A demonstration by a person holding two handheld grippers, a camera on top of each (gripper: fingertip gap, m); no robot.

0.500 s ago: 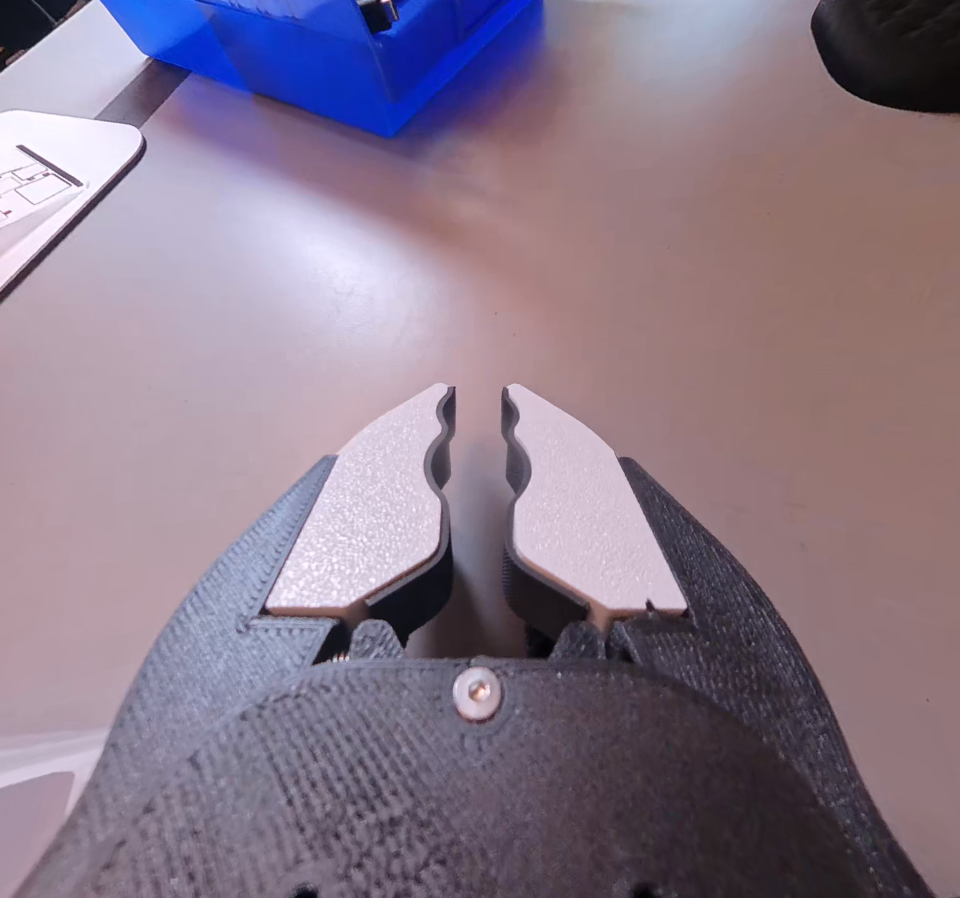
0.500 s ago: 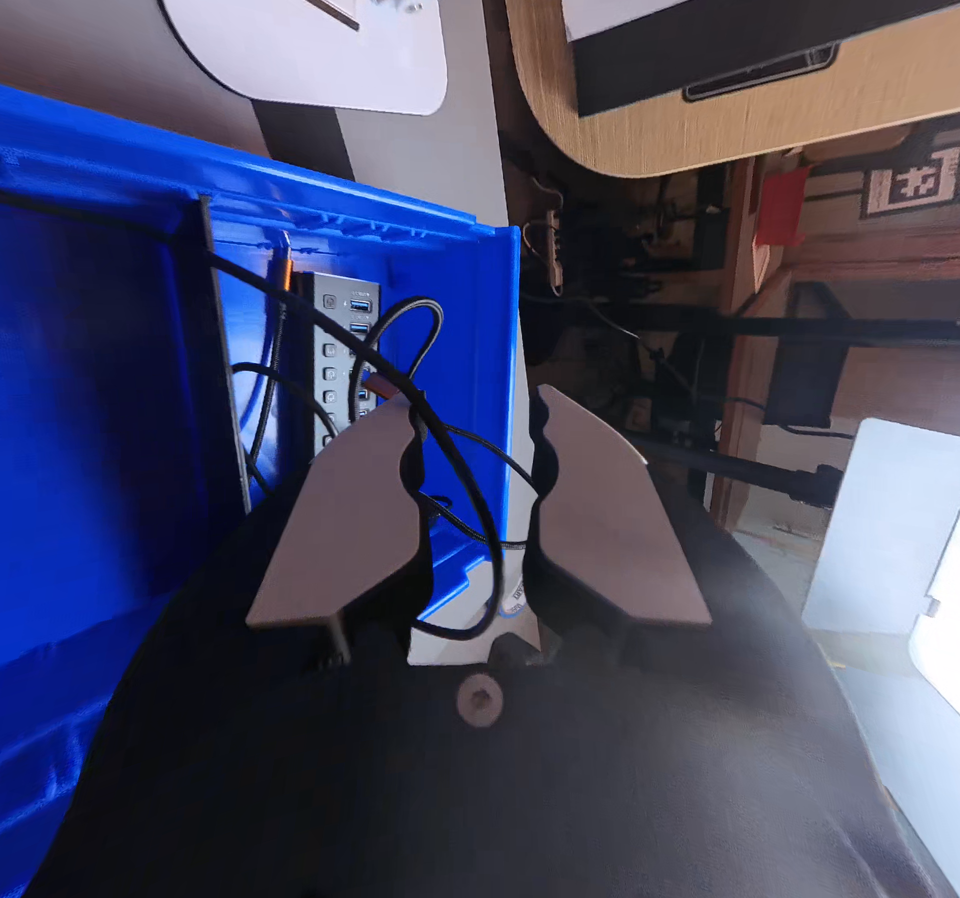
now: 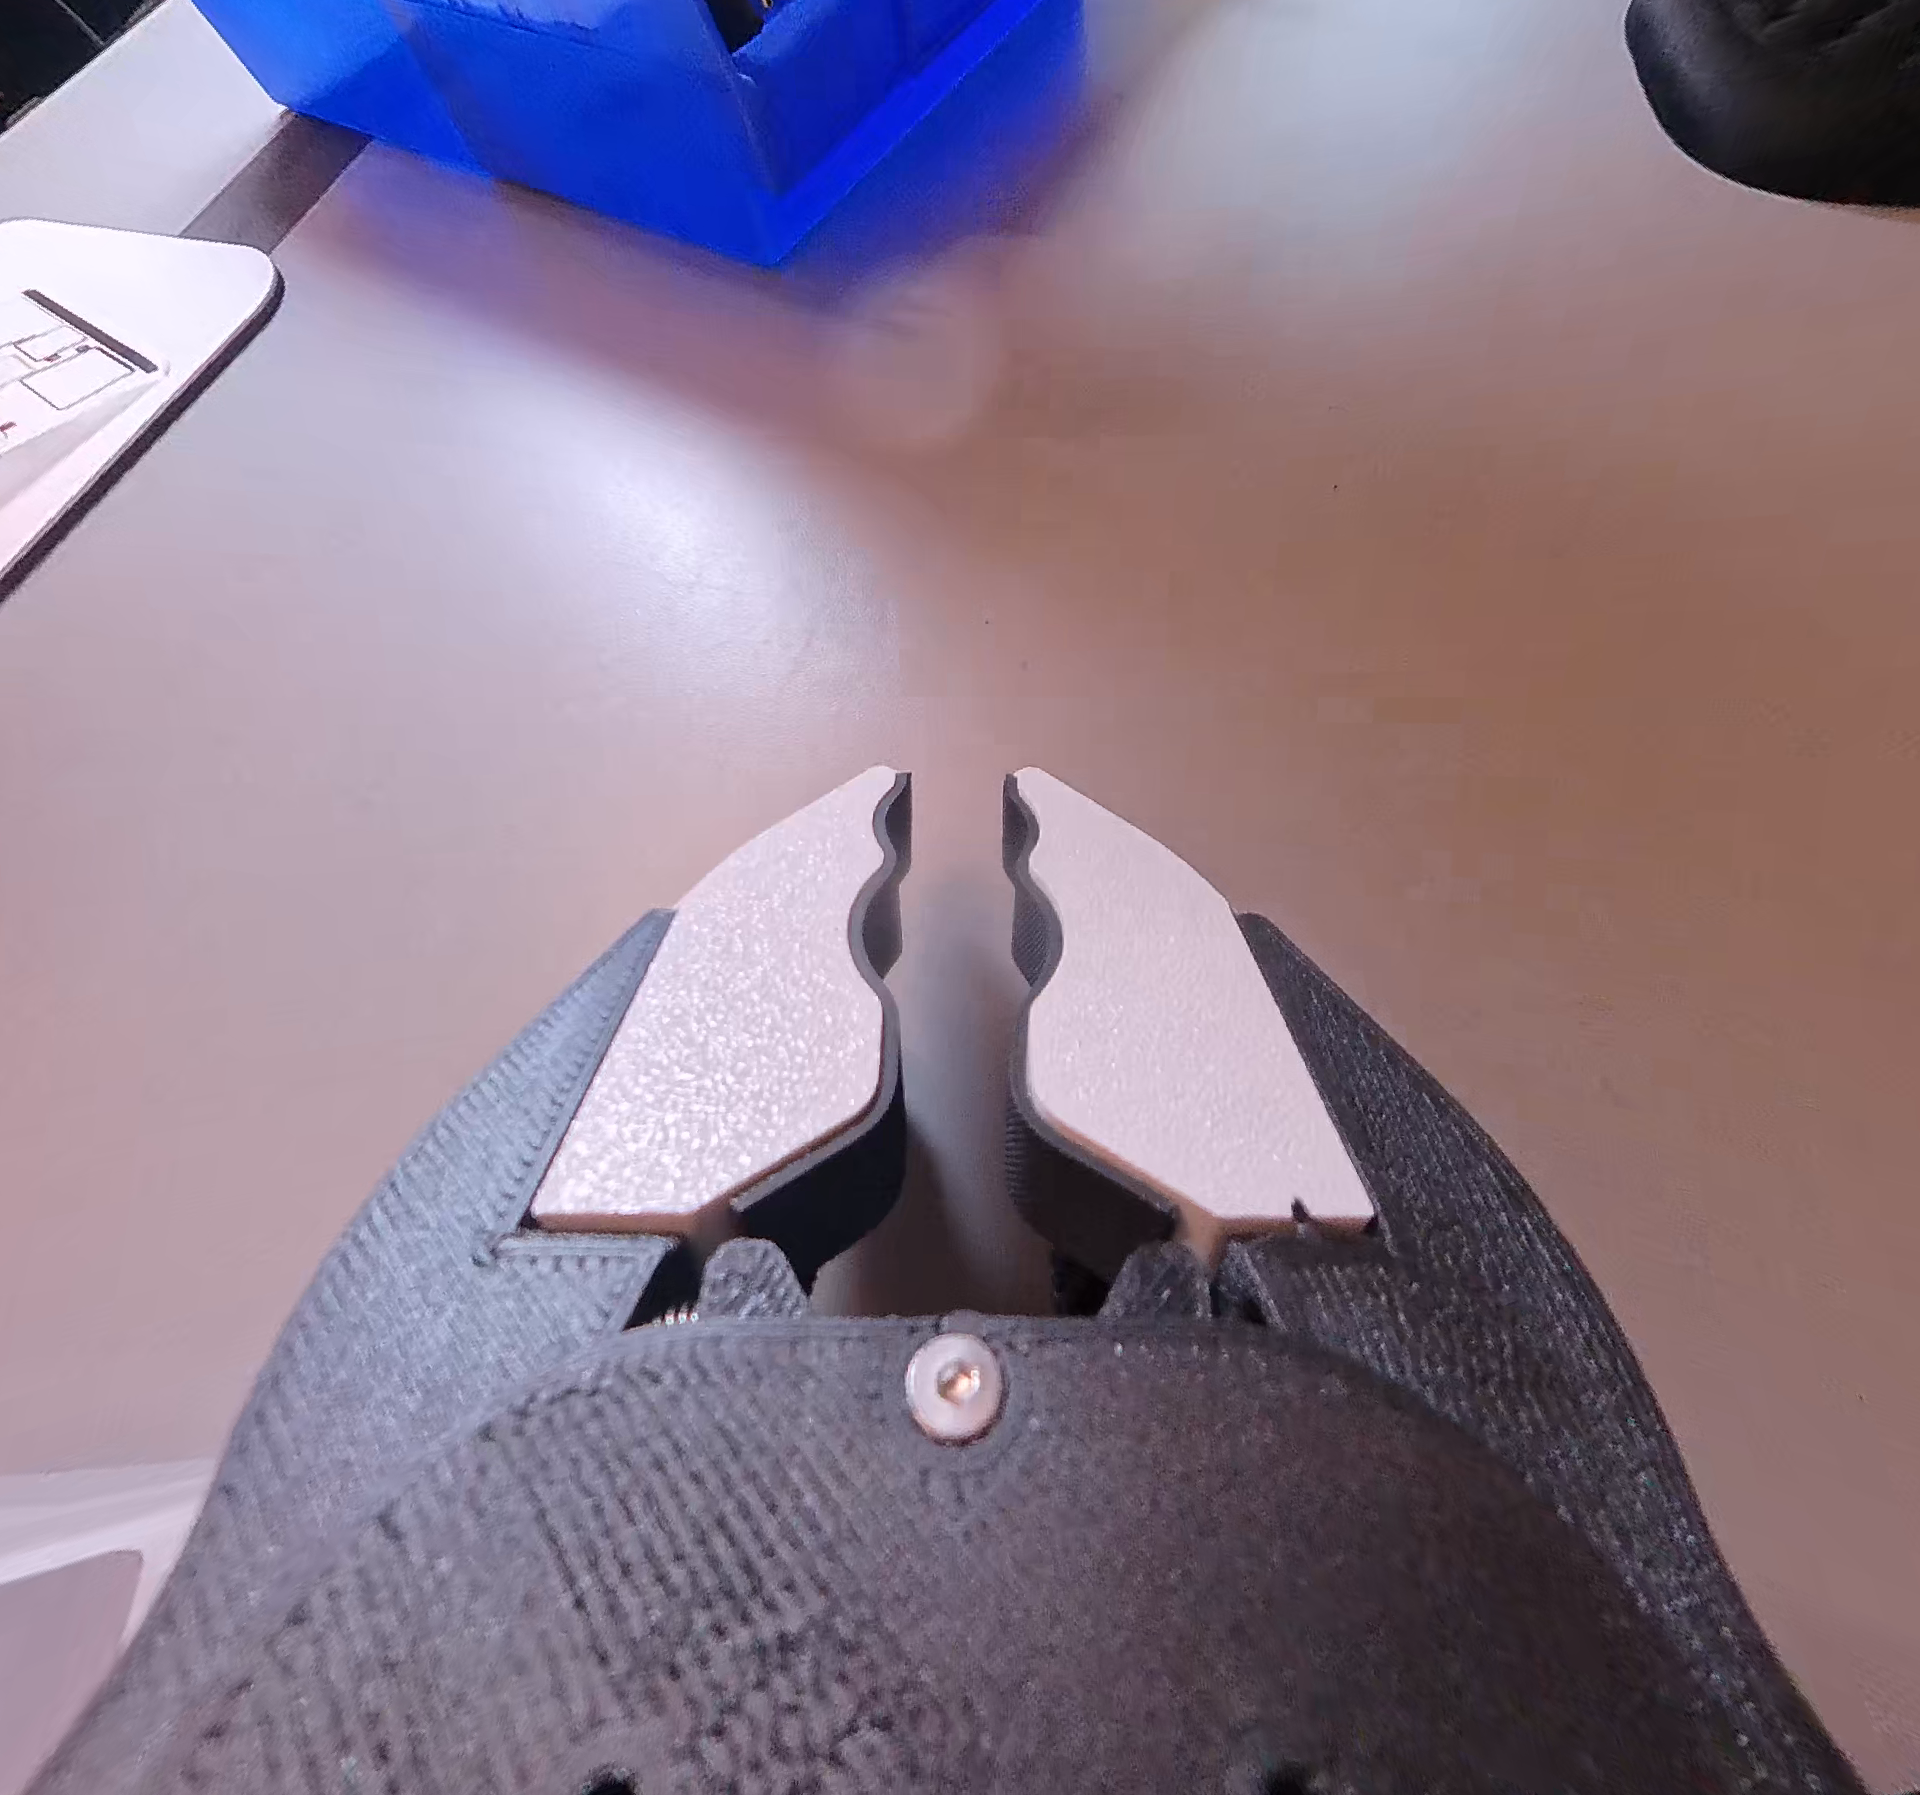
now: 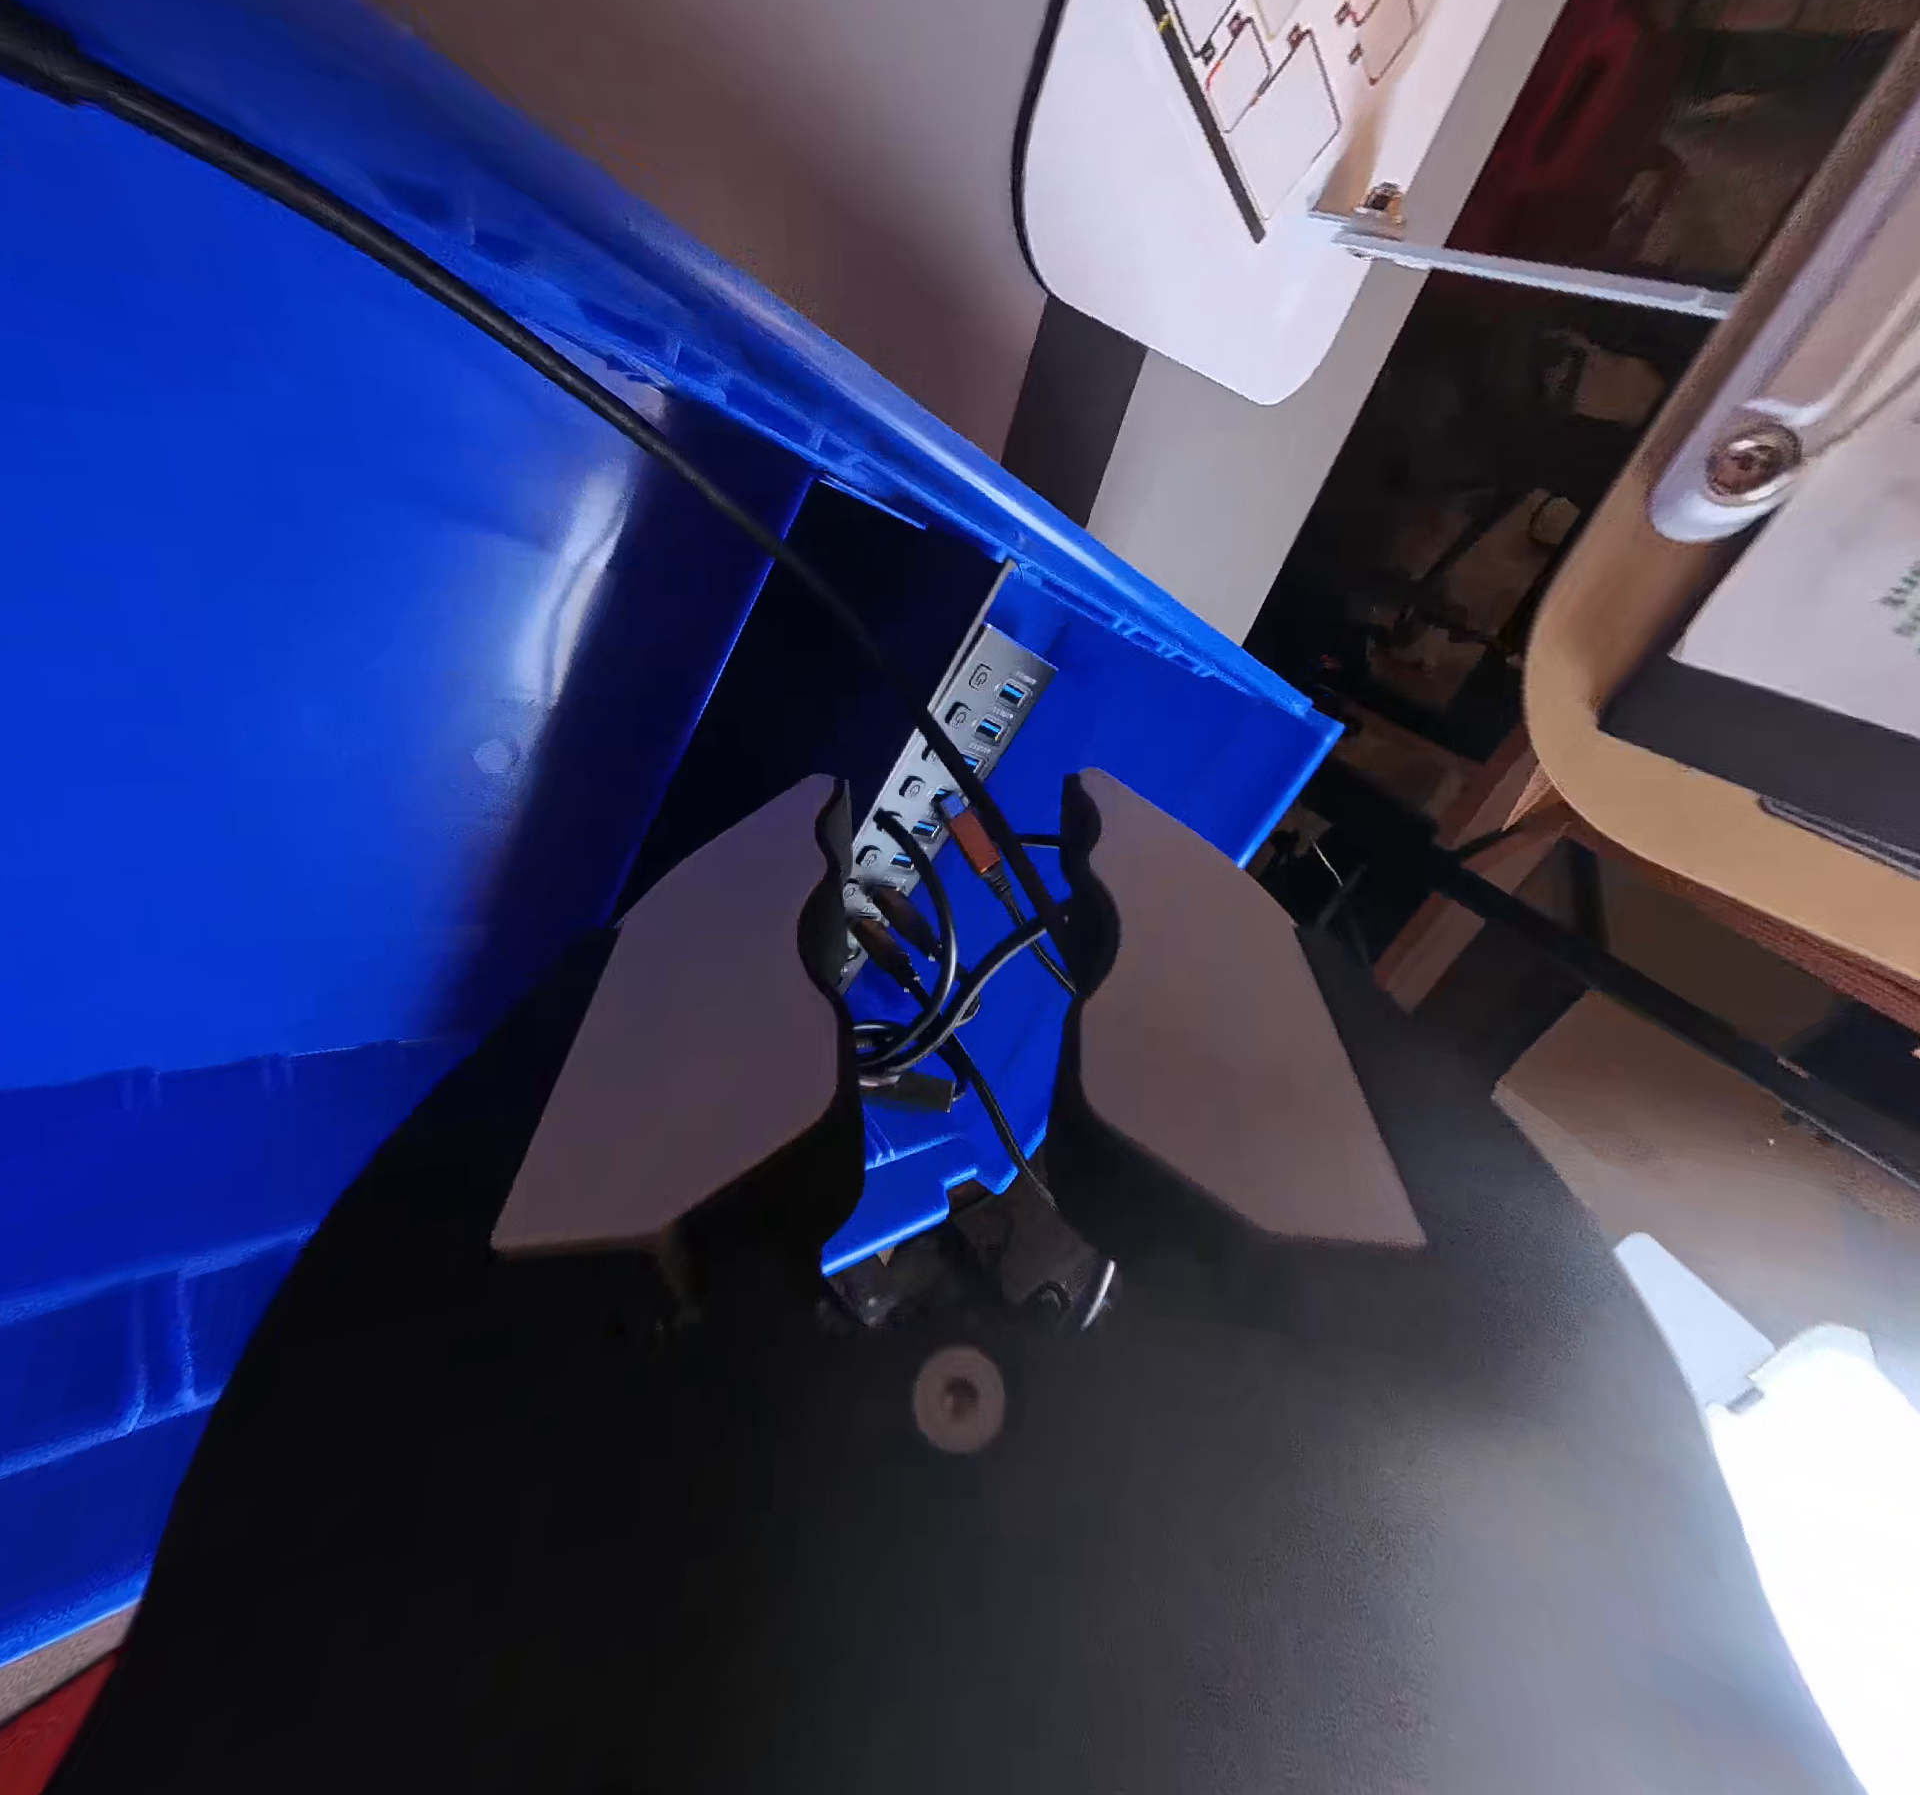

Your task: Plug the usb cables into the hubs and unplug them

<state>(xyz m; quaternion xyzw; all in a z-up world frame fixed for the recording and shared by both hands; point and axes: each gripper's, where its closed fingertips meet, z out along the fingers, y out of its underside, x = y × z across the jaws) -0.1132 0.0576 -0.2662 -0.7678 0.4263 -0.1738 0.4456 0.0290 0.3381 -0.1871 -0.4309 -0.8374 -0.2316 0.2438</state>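
my right claw [image 4: 951,800], open and empty, has swung closer over the usb hub [image 4: 940,800] in the blue bin [image 4: 312,706]; left claw [image 3: 956,789] stays slightly open, idle.

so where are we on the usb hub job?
Done: several black cables look seated in the grey hub inside the blue bin. In hand: nothing; right gripper is open, aimed at the orange-ended plug. Left gripper idles over the table. Left: upper ports empty.
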